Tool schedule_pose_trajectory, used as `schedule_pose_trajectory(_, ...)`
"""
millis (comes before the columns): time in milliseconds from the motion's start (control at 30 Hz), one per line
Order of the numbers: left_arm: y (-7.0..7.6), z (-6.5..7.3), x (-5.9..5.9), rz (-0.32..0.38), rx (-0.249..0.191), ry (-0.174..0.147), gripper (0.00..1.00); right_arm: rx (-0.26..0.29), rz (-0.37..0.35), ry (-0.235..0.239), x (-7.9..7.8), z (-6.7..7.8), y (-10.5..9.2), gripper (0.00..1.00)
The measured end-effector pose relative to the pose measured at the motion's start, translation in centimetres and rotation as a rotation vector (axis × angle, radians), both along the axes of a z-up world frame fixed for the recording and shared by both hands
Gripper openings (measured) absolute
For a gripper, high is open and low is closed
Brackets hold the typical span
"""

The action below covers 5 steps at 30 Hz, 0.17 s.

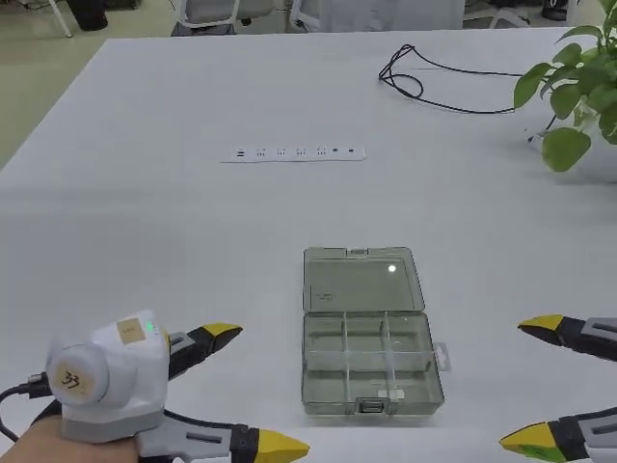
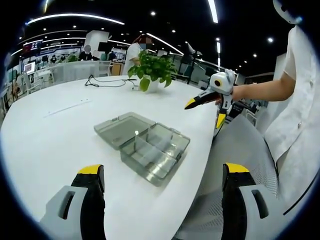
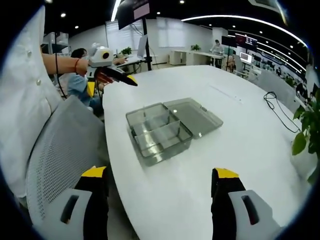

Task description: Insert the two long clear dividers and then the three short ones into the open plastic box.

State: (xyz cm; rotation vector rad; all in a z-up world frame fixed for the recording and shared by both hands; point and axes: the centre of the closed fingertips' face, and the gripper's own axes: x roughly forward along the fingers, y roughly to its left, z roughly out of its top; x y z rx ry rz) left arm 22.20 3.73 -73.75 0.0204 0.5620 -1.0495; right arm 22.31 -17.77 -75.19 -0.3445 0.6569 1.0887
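Both left gripper [image 1: 260, 388] and right gripper [image 1: 521, 385] are held with jaws spread; clear dividers [image 1: 371, 353] in the plastic box [image 1: 333, 397] are judged light, stiff, slippery; top edges are best pinched.

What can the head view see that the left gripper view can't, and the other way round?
Head view extra: chairs past the far end of the table, and a look straight down into the open plastic box. Left gripper view extra: ceiling lights, a mesh chair and the person's white sleeve. Both share: the box with its lid laid flat, the plant, the black cable, and the left gripper and right gripper, each with its jaws apart.
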Motion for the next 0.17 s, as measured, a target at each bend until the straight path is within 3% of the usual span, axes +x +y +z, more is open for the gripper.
schedule_pose_trajectory(167,-0.03,-0.17,-0.19,-0.003,0.0,0.004,1.0,0.004,-0.001,0.002,-0.06,0.07,0.08,0.86)
